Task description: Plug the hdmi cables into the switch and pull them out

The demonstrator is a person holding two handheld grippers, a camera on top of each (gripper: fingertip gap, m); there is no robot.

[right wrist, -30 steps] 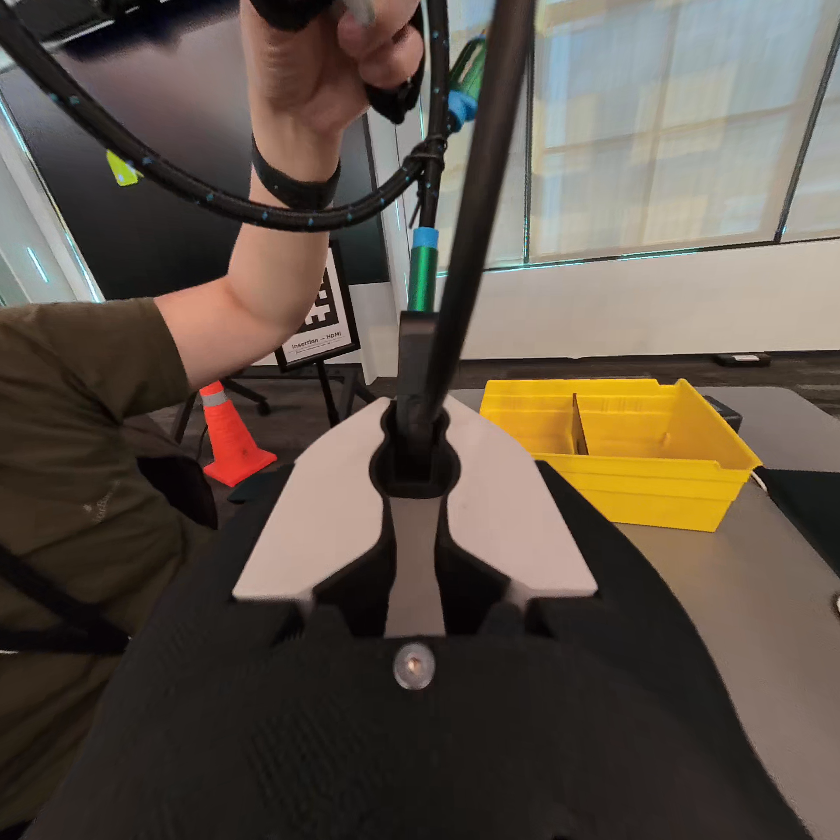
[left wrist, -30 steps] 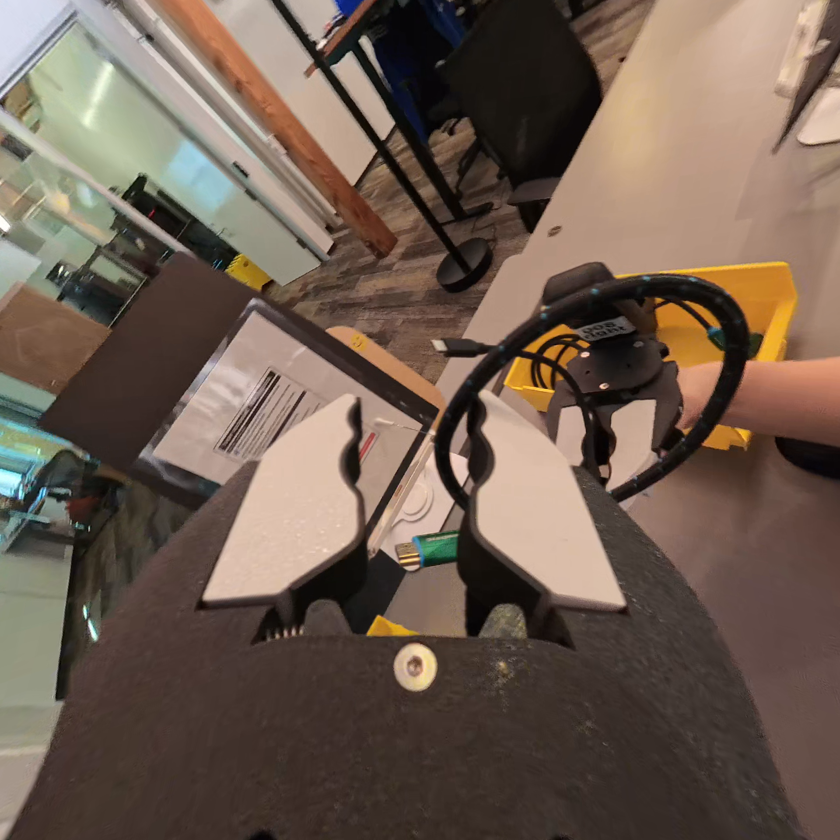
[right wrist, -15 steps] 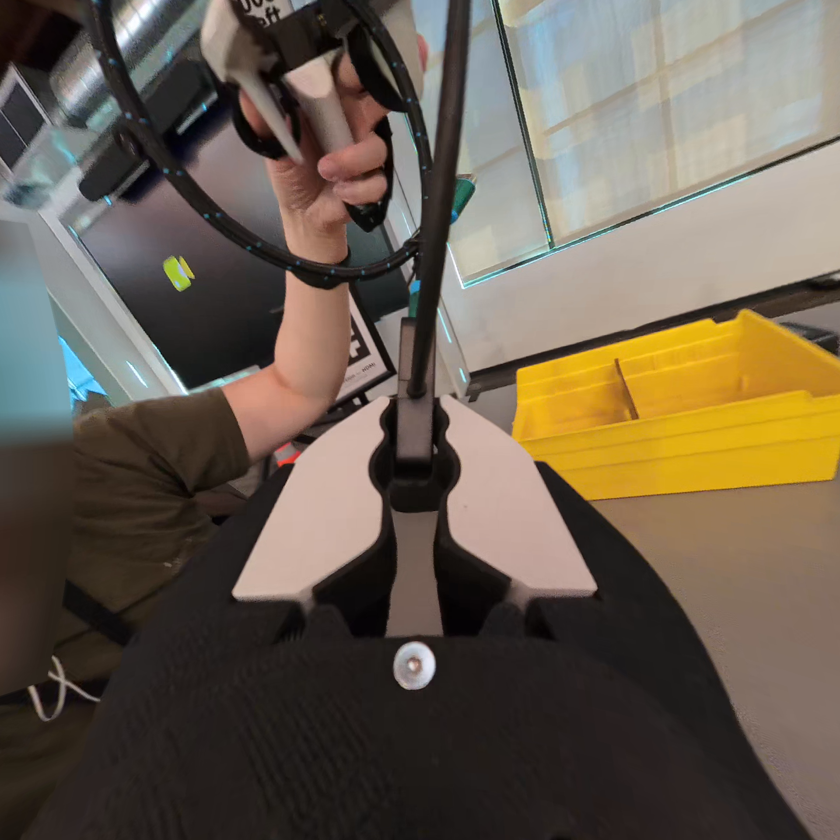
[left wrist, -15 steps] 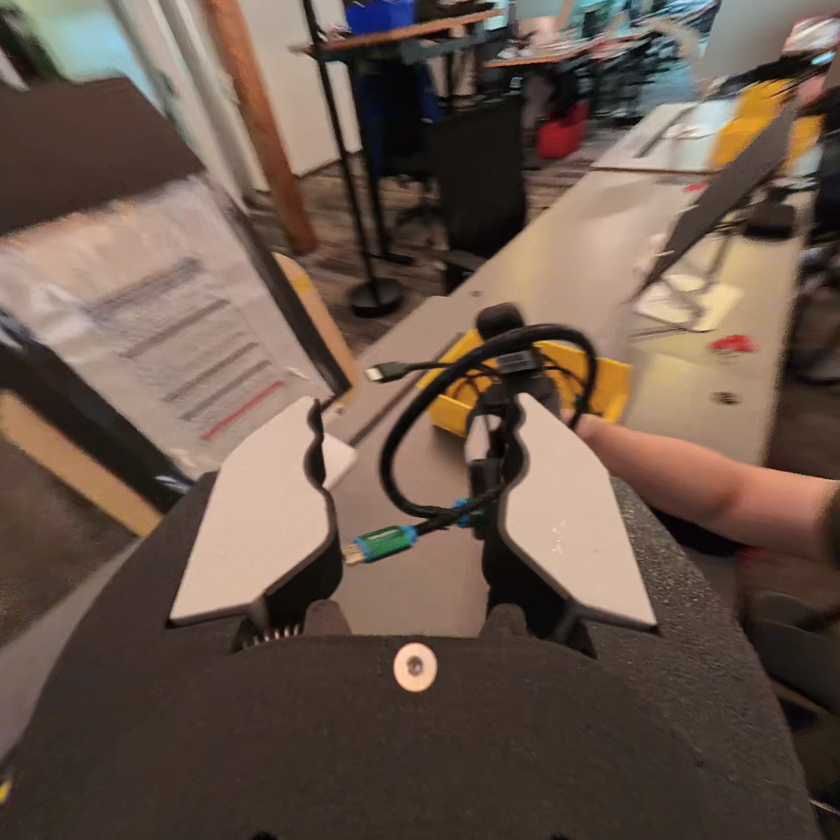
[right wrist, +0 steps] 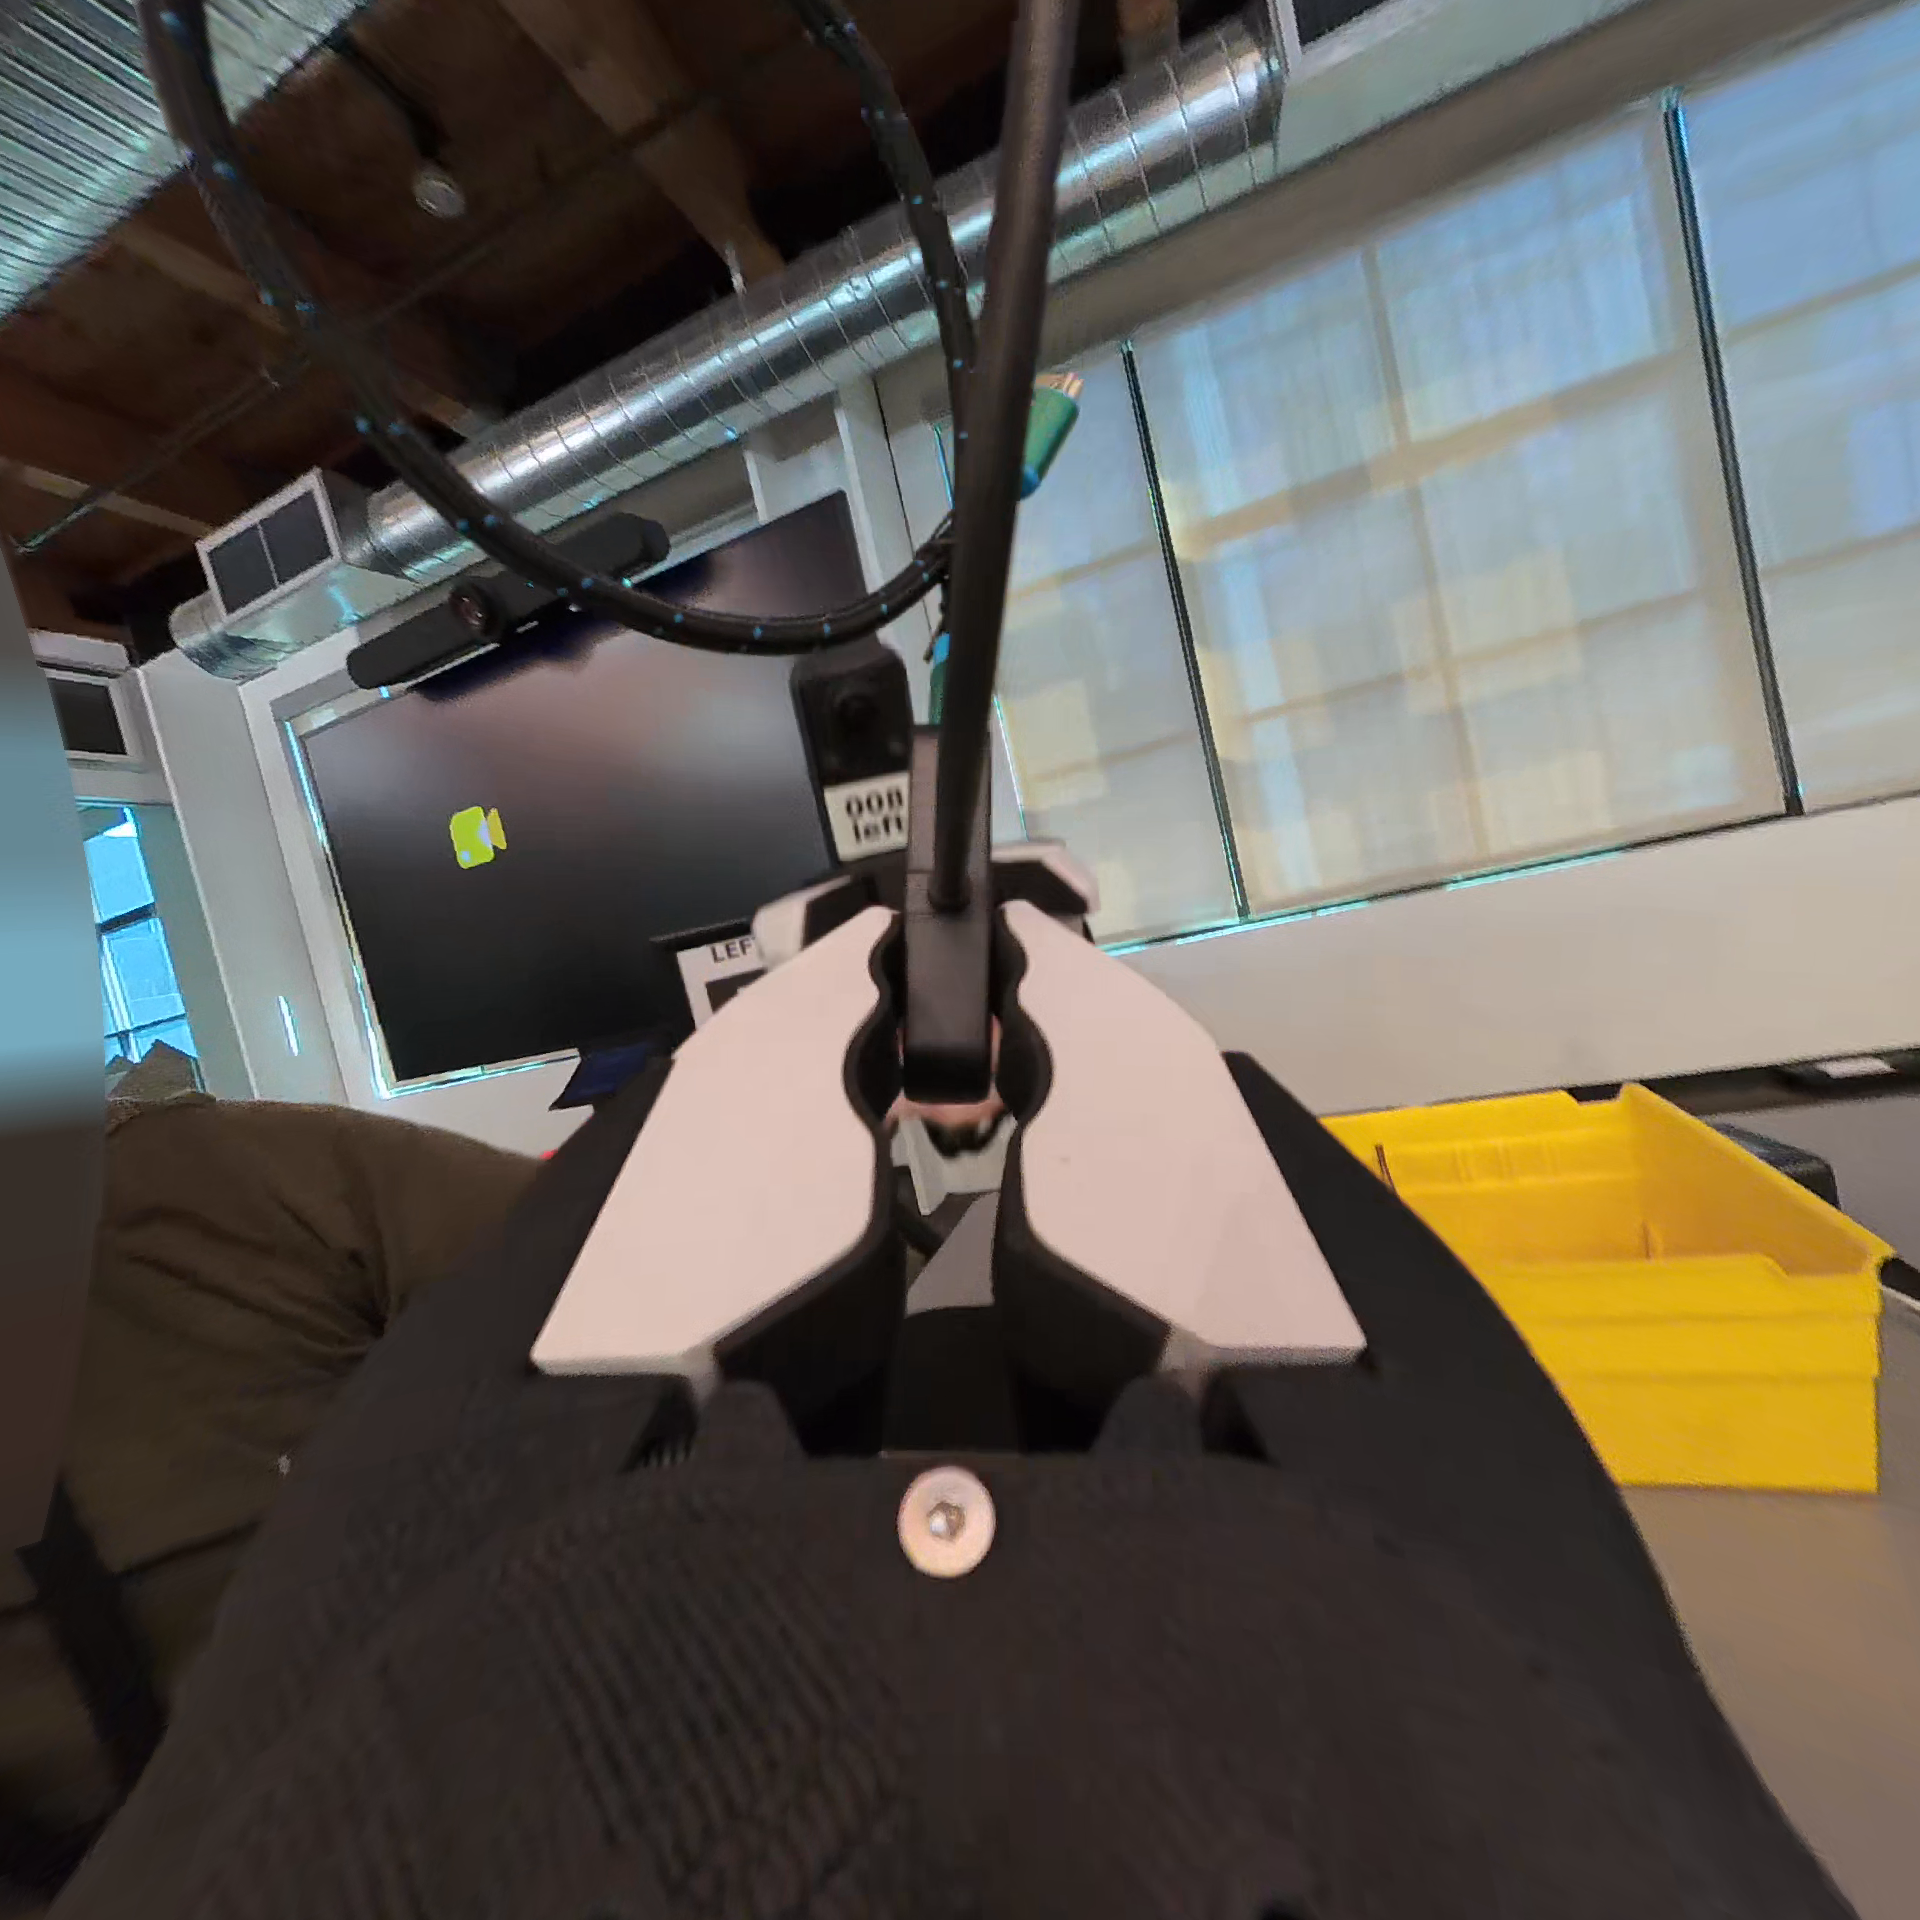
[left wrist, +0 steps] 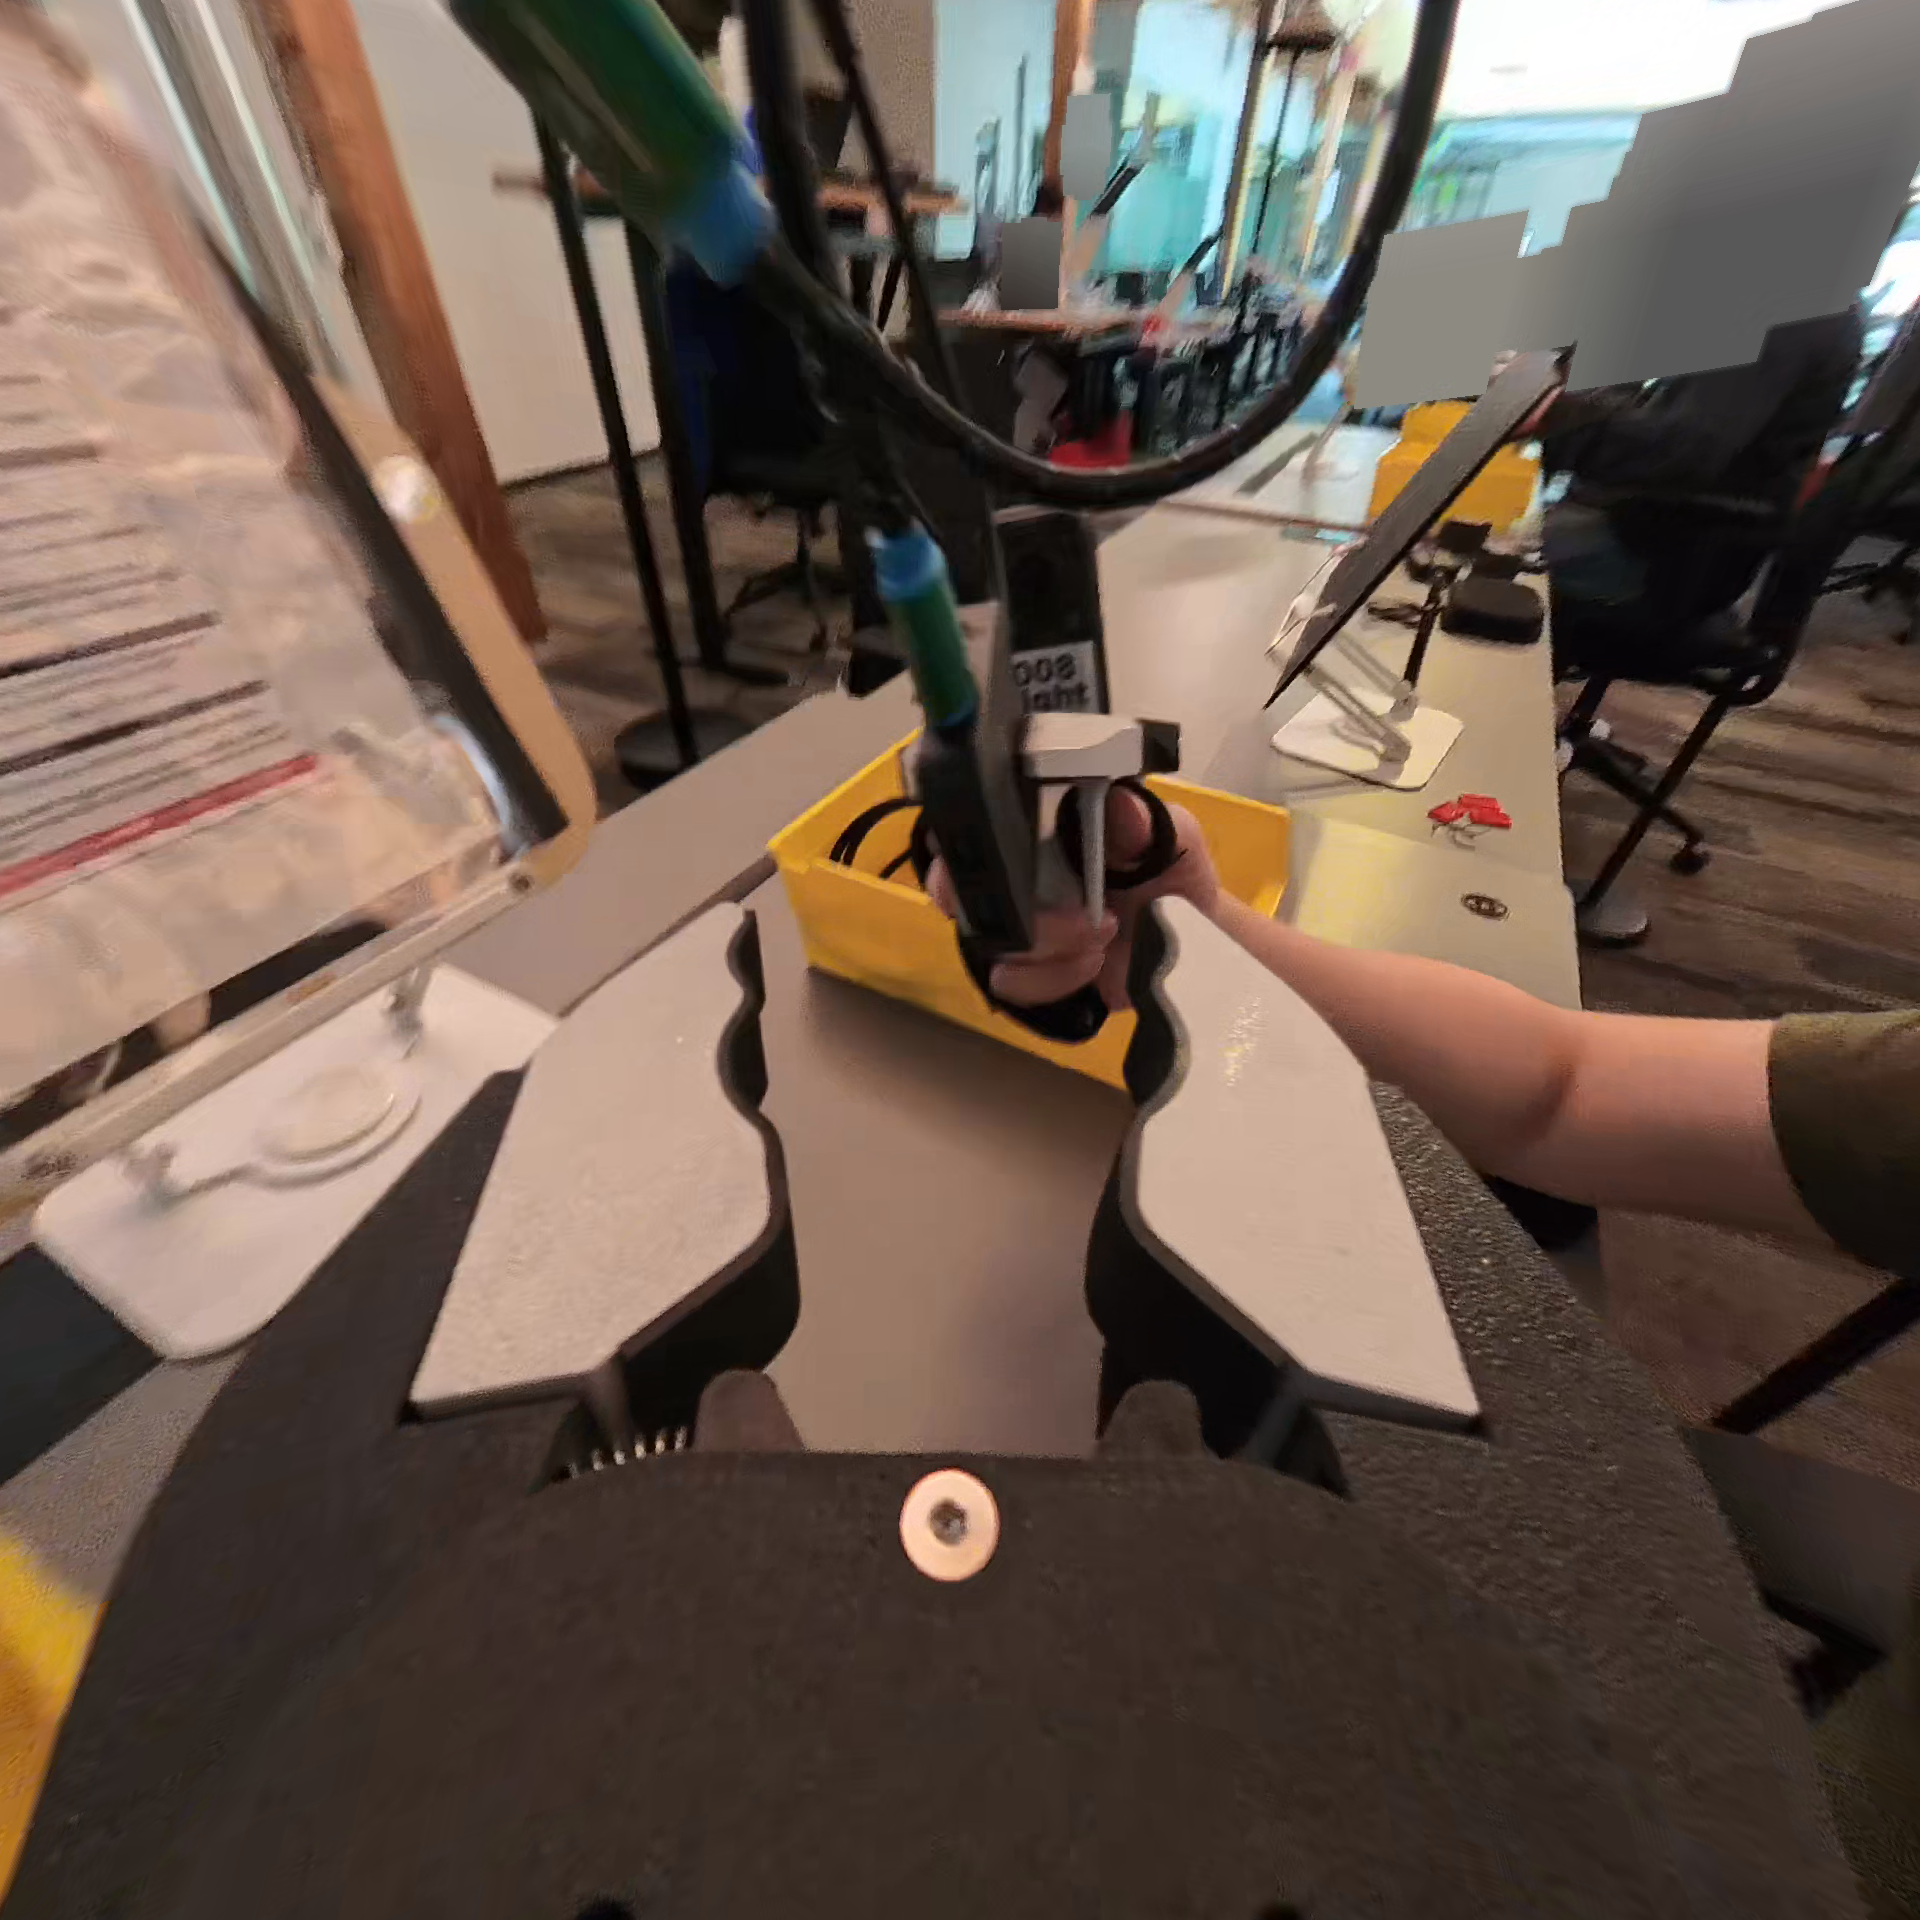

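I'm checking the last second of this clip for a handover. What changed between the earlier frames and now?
The left gripper swung round from the framed sign to face the right gripper head on, and the right one tilted upward. The cable loop, with its green plug, now hangs close overhead in the left wrist view. Unchanged: the left is open and empty, the right is clamped on the black plug, and the yellow bin is in place.

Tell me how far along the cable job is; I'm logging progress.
Early. No switch shows in either view, so nothing looks plugged in. In hand: the right gripper has its jaws shut on a black plug, its cable looping overhead with green-ended plugs dangling. The left gripper is open and empty. Plugging and pulling out remain.
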